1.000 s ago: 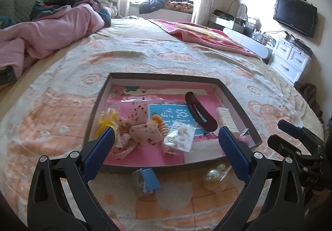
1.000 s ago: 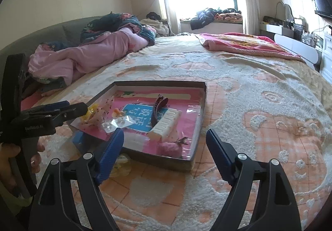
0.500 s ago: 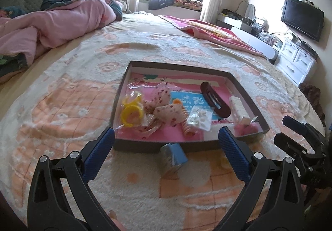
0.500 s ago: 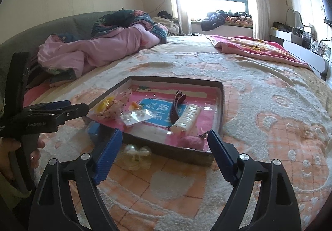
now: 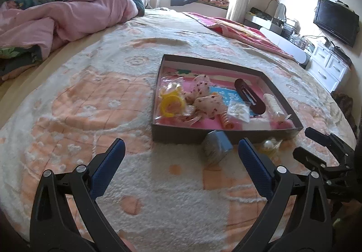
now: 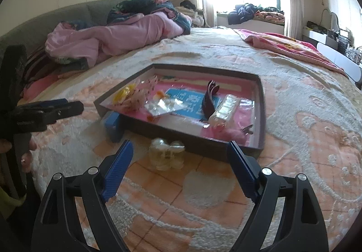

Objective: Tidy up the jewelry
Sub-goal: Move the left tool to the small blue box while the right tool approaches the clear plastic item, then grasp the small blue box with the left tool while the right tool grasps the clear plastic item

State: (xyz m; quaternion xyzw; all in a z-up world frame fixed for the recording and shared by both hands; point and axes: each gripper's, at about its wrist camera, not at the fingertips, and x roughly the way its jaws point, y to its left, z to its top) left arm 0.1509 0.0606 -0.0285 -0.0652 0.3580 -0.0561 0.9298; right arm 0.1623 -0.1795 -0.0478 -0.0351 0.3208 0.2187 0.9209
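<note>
Little can be read. A blue card (image 6: 189, 102) lying flat in the shallow box (image 6: 261, 116) carries large white characters, but they are too blurred and partly covered to make out. In the right wrist view, the side of the left tool (image 6: 48, 111) bears a short line of small white lettering, too small and soft to read.

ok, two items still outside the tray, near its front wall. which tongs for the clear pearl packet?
Right, probably. The right tongs are open with the pearl packet lying just ahead between the tips. The left tongs line up more with the blue box; the packet sits beyond their right tip.
</note>
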